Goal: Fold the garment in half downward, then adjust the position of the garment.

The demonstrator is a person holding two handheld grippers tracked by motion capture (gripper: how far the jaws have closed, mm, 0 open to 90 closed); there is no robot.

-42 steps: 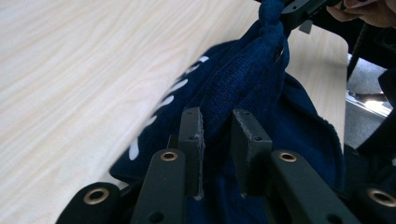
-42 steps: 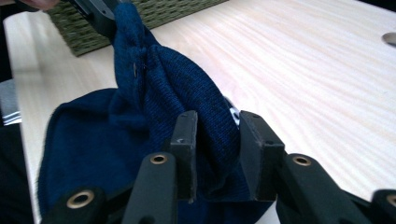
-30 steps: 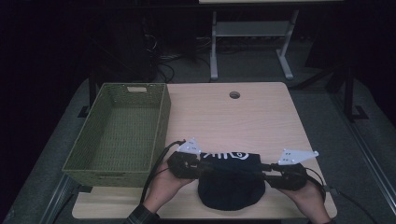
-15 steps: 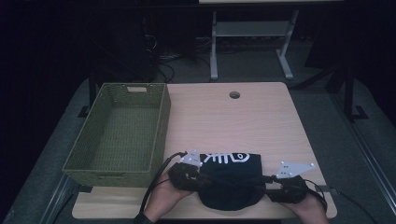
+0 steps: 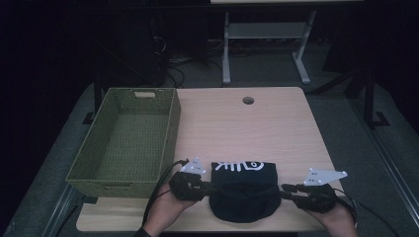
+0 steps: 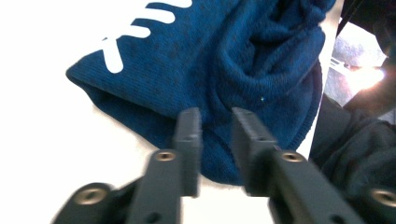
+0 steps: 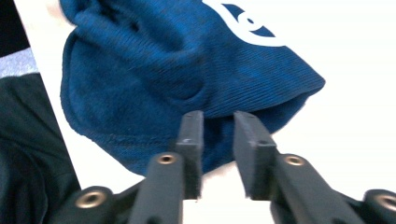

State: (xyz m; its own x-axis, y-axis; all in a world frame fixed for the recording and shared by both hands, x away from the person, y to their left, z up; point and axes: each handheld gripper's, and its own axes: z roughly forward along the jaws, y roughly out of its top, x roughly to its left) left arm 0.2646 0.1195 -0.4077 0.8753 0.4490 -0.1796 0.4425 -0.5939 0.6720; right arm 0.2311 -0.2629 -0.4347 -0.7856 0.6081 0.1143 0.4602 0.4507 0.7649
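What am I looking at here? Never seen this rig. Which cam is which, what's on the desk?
No robot: a person holds handheld tongs in each hand. The high view looks down on the table; the other two cameras ride on the tongs and look along their black jaws. A green woven basket stands at the table's left. A dark blue knit garment with white print lies at the near edge. The left tongs and right tongs have just been closing, one at each side of it, with fabric between the jaws; a firm pinch can't be told.

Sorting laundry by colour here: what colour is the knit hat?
Dark blue with white markings; the knit hat shows best in the left gripper view.
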